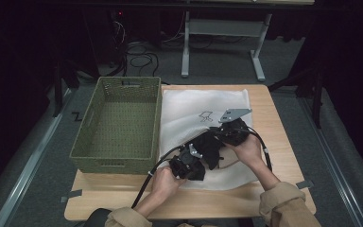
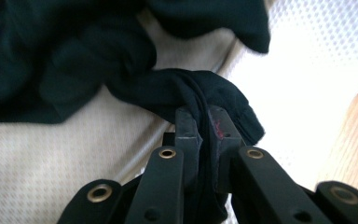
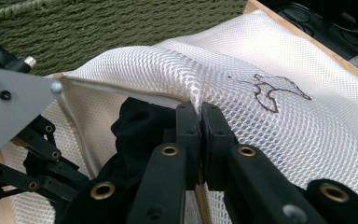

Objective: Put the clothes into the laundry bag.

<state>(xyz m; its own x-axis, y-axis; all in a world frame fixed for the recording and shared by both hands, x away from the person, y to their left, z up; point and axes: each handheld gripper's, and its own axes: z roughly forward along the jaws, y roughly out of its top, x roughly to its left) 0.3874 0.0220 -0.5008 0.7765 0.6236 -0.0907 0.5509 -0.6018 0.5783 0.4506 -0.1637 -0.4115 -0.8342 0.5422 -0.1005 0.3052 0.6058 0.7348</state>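
High view: taking the white mesh laundry bag [image 1: 203,118] as the landmark, the person's two hands come in at its near edge, over the wooden table [image 1: 283,142]. The left claw [image 1: 187,165] sits at the bag's near left corner, and the left gripper view shows its jaws closed on a fold of the black garment [image 2: 200,100], cloth pinched between the pads, with more of the dark fabric bunched just beyond on the pale mesh. The garment [image 1: 210,149] lies at the bag's near side, between the two claws and partly under the lifted mesh. The right claw [image 1: 227,135] is just right of the garment, over the bag's near right part; the right gripper view shows its jaws clamped on the bag's mesh edge [image 3: 193,95], holding that layer raised above the black cloth. Farther up the bag is a small dark outline print [image 1: 205,116]. Left of the bag, touching its side, stands the green woven basket [image 1: 118,123].
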